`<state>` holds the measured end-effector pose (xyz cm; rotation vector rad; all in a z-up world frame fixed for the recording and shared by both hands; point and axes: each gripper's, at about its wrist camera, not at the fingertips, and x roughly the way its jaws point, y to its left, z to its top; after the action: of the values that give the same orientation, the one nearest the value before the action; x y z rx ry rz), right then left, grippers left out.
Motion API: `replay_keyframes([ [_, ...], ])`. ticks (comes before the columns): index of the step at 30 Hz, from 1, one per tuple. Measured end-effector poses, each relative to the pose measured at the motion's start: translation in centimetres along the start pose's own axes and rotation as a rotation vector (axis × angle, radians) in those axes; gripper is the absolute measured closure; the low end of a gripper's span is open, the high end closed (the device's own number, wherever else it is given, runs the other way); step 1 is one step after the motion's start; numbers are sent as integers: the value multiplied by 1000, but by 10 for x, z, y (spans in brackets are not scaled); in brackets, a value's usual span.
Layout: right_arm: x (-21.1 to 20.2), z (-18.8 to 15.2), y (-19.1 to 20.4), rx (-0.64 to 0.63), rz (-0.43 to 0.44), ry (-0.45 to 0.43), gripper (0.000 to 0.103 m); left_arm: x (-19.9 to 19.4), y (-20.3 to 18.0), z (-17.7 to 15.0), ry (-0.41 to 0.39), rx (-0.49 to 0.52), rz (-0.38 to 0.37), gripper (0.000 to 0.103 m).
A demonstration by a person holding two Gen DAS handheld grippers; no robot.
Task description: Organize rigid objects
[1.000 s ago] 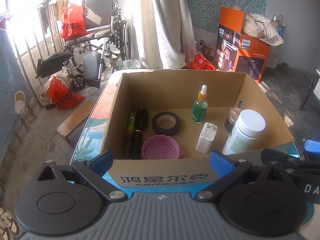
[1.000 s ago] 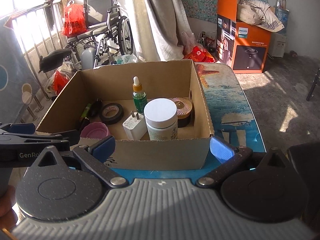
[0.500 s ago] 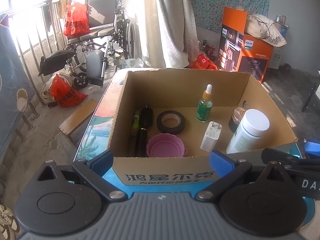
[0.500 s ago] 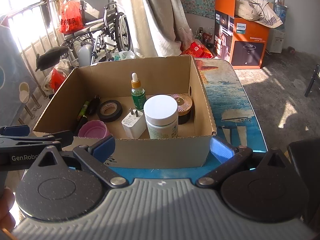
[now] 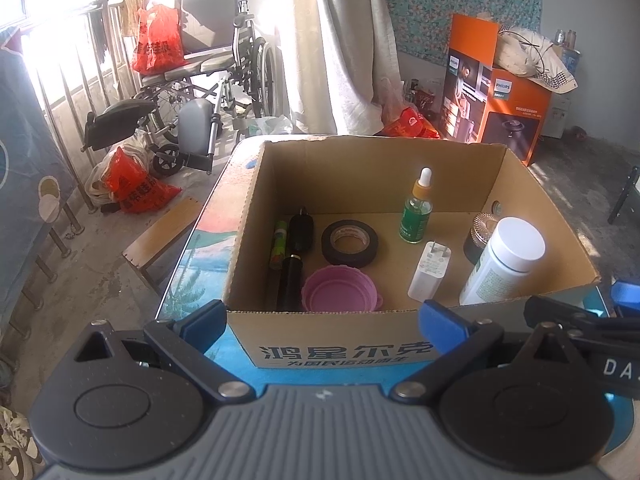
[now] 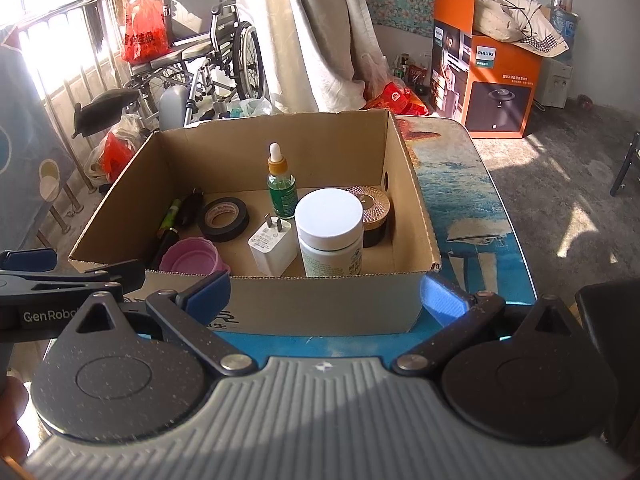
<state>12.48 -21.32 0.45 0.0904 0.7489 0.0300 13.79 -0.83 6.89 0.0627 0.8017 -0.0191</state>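
Both grippers hang spread and empty at the near wall of the cardboard box (image 5: pixel 332 354): left gripper (image 5: pixel 322 322), right gripper (image 6: pixel 326 290). Box sits on a blue table (image 6: pixel 472 216). Inside, near to far: pink cup (image 5: pixel 340 289), white charger (image 5: pixel 430 270) and white-capped bottle (image 5: pixel 504 264), then black tape roll (image 5: pixel 349 243), black and green sticks at left, gold-lidded jar (image 6: pixel 370 208), green dropper bottle (image 5: pixel 416 216) upright. Beyond, a wheelchair (image 5: pixel 212 64) and orange carton (image 5: pixel 500 92).

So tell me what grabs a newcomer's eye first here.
The open cardboard box on the blue table, right ahead of both open grippers. Inside it, the white-capped bottle stands at the near right, with the green dropper bottle behind it. A pink cup sits near the front wall.
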Motion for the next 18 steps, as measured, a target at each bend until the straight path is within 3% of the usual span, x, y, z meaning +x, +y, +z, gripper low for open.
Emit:
replay_keyframes([
  [18,-1,0,1,-3,-2,1,1,-1,0,0,3,-4,0,0],
])
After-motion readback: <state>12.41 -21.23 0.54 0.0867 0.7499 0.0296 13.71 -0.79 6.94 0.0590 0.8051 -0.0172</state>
